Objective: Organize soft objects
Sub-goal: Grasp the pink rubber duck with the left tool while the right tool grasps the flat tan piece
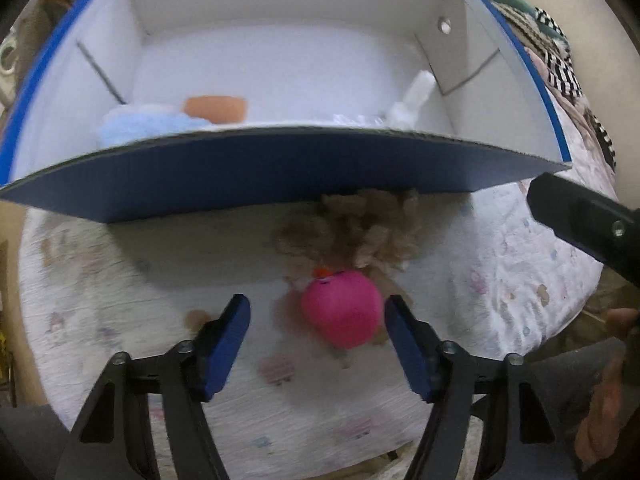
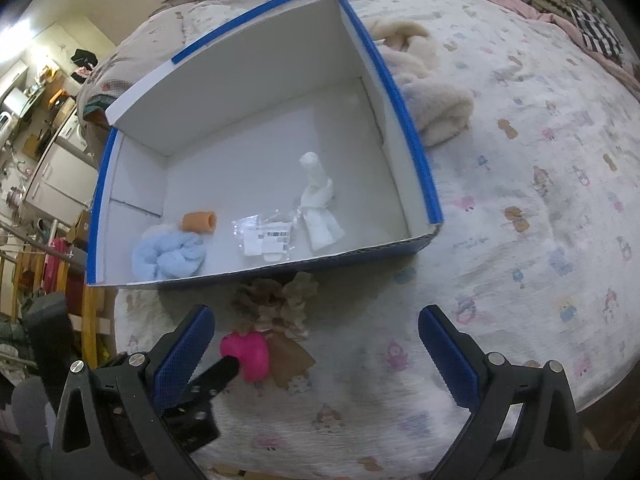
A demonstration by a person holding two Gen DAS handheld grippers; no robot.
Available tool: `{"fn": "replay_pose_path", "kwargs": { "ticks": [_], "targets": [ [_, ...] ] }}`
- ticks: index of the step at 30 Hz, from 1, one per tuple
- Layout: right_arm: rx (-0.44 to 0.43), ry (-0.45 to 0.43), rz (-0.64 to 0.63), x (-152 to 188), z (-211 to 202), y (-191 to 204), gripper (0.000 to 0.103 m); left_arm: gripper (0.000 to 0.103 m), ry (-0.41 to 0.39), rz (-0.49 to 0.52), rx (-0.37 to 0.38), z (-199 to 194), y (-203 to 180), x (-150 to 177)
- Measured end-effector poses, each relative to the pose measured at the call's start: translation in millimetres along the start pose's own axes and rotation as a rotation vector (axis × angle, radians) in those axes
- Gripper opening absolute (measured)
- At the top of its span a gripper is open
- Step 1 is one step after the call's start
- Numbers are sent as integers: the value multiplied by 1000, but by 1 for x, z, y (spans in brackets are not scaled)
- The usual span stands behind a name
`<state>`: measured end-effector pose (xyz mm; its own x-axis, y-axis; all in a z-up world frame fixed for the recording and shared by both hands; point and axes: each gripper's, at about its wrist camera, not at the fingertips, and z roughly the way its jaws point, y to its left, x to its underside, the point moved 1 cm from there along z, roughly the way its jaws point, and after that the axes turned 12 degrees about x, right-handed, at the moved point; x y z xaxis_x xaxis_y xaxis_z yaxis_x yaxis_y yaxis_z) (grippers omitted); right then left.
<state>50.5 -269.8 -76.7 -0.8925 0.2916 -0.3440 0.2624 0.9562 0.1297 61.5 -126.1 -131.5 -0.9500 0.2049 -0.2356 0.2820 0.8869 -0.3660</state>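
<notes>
— Two grippers are in view. How do they stand?

— I see the left gripper (image 1: 318, 340) about half open, its pads either side of the pink ball (image 1: 341, 309) but not pressing it. The right gripper (image 2: 316, 354) gapes wide over the bedspread (image 2: 520, 240), holding nothing.

— And the ball?

— On the bedspread just outside the blue box (image 2: 416, 148), against a tan fluffy toy (image 1: 360, 224). Inside the box lie a blue cloth (image 2: 168, 256), an orange tube (image 2: 199, 222) and white bundles (image 2: 318, 200).
</notes>
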Motion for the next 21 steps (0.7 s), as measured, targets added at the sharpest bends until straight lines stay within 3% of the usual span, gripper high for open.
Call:
{"fn": "replay_pose_path", "kwargs": {
  "ticks": [2, 4, 5, 10, 14, 21],
  "targets": [
    [7, -7, 7, -1, -1, -2, 103, 38, 31, -8, 25, 8, -1, -1],
    [4, -6, 14, -1, -1, -5, 103, 32, 43, -17, 45, 12, -2, -1],
    [5, -6, 17, -1, -1, -6, 103, 25, 38, -12, 35, 11, -3, -1],
    [2, 2, 16, 0, 1, -6, 103, 25, 13, 40, 8, 0, -4, -3],
    [-16, 23, -8, 3, 5, -1, 103, 25, -11, 40, -86, -20, 6, 2],
    [-110, 164, -62, 17, 30, 18, 103, 25, -59, 12, -187, -48, 35, 10]
  ]
}}
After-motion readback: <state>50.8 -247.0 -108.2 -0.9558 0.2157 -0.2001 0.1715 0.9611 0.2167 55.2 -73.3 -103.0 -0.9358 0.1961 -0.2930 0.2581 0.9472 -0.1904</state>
